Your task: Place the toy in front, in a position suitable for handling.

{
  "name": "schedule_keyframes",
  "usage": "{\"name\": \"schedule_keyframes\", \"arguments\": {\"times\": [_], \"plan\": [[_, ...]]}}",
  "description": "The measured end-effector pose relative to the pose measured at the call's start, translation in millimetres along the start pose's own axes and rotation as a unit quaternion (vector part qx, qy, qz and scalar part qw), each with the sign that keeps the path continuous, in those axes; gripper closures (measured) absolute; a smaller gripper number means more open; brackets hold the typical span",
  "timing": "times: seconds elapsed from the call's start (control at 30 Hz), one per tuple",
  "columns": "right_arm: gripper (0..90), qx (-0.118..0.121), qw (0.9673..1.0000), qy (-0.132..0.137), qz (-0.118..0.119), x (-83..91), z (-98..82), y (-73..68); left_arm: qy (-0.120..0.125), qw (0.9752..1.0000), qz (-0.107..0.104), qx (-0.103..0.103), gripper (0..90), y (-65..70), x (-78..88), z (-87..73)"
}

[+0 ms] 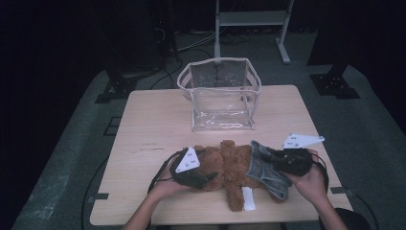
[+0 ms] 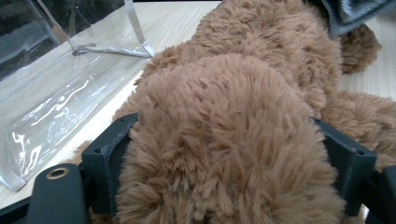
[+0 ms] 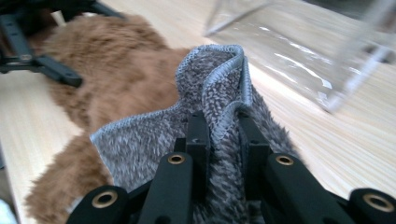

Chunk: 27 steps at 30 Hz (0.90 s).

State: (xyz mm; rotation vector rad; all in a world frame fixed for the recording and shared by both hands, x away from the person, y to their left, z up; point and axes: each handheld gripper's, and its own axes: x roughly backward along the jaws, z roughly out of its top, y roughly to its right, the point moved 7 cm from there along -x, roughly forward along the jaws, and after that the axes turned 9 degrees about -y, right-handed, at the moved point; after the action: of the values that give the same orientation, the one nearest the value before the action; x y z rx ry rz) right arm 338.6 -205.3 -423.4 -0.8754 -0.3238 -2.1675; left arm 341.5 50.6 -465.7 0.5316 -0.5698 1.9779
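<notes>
Pinching brown plush bear (image 1: 229, 167) and grey cloth (image 1: 266, 167) at desk's (image 1: 153, 124) near edge.
Left gripper (image 2: 224, 161) clamping bear's head; right gripper (image 3: 223, 135) pressing cloth's hem together. Lying before clear bag (image 1: 221, 93). Possibly slipping off thin hem, or dragging bear if pulling unevenly.

Left gripper (image 2: 229, 154) with its black jaws set wide on either side of a brown plush toy (image 2: 233, 116). A clear plastic bag (image 2: 56, 93) lies beside the toy on the wooden table (image 2: 177, 18). Grey fabric (image 2: 350, 11) covers the toy's far end.
</notes>
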Motion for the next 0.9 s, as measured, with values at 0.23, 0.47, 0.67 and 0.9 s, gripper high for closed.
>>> {"name": "schedule_keyframes", "arguments": {"times": [0.23,0.47,0.67,0.9], "plan": [[77.4,0.021,0.9984,0.036,0.037,-8.9,19.2,-33.5,0.004,0.9999,0.007,0.006,11.9,2.1,-2.1,2.3],[77.5,0.066,0.9971,0.003,0.037,-34.8,24.6,-55.8,0.002,0.9999,0.005,0.013,10.0,2.8,0.7,2.0],[77.3,0.028,0.9991,0.019,0.024,-19.9,14.5,-33.3,0.007,0.9999,0.001,0.016,10.7,3.6,9.2,1.7],[77.6,0.08,0.9955,0.011,0.05,-37.4,31.3,-67.8,0.008,0.9998,0.015,0.012,22.9,3.4,5.0,5.6]]}}
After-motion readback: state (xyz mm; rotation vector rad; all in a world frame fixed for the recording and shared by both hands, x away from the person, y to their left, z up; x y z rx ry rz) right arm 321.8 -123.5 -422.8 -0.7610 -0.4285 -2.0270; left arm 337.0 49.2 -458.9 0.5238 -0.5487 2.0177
